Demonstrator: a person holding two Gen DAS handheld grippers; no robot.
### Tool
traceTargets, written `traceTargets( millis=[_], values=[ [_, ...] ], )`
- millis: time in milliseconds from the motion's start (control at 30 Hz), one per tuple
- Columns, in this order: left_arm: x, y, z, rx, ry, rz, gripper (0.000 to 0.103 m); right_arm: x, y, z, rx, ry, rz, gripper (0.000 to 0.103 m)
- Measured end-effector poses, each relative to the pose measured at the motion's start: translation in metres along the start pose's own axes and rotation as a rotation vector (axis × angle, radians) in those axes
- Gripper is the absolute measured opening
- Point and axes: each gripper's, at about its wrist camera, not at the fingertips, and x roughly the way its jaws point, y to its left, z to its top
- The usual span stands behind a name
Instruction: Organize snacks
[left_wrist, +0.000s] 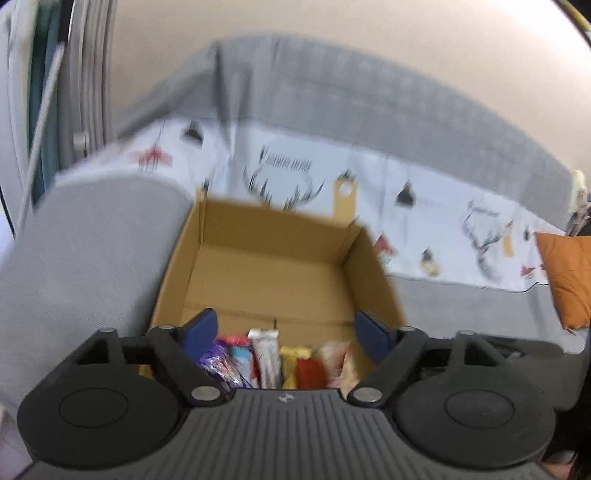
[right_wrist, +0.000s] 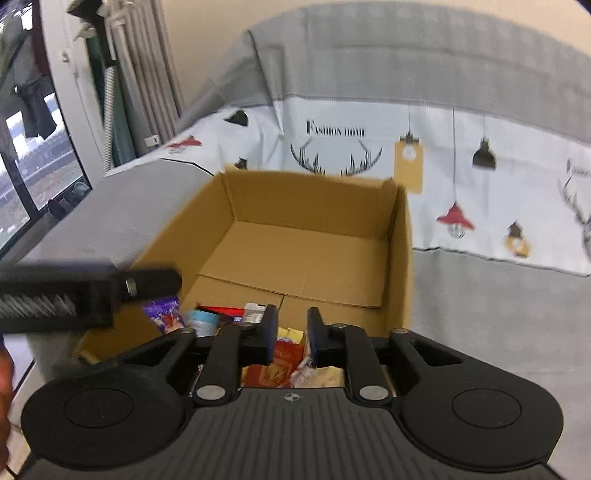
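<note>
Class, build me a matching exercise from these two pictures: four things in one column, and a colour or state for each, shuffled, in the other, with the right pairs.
Things:
1. cardboard box
2. cushion
3. left tongs
4. sofa seat

Colours or states:
A. orange
B. grey
C. wide open, nothing between the pads
D. brown, snacks along its near side

Pairs: 1-D, 2-A, 3-C, 4-B

left gripper (left_wrist: 284, 325) wide open, empty | right gripper (right_wrist: 291, 325) slightly parted, empty

likely a home living room, grey sofa (right_wrist: 480, 314), lamp-and-antler print throw (right_wrist: 461, 177), orange cushion (left_wrist: 569, 280), window (right_wrist: 33, 177)
</note>
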Motion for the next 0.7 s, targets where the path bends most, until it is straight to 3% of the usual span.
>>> traceTargets(
  millis=[133, 200, 367, 500, 567, 700],
  values=[
    [-0.05, -0.034, 0.007, 0.059, -0.001, 0.043, 0.101, -0.064, 0.012, 0.008, 0.015, -0.071, 0.017, 0.056],
    [-0.073, -0.045, 0.006, 0.042, -0.026, 0.07, 0.103, -0.091, 0.017, 0.012, 0.017, -0.085, -0.022, 0.069],
    [-0.117, -0.072, 0.009, 0.042, -0.013, 0.122, 0.103, -0.135, 0.022, 0.01, 0.06, -0.063, -0.05, 0.087],
    [-0.146, -0.091, 0.008, 0.04, -0.006, 0.165, 0.103, -0.162, 0.031, 0.008, 0.065, -0.053, -0.132, 0.101],
    [-0.159, -0.098, 0.008, 0.043, -0.025, 0.183, 0.103, -0.174, 0.033, 0.007, 0.063, -0.073, -0.158, 0.102],
    [-0.176, -0.107, 0.012, 0.065, -0.028, 0.201, 0.103, -0.189, 0.03, 0.008, 0.085, -0.08, -0.132, 0.102]
  ],
)
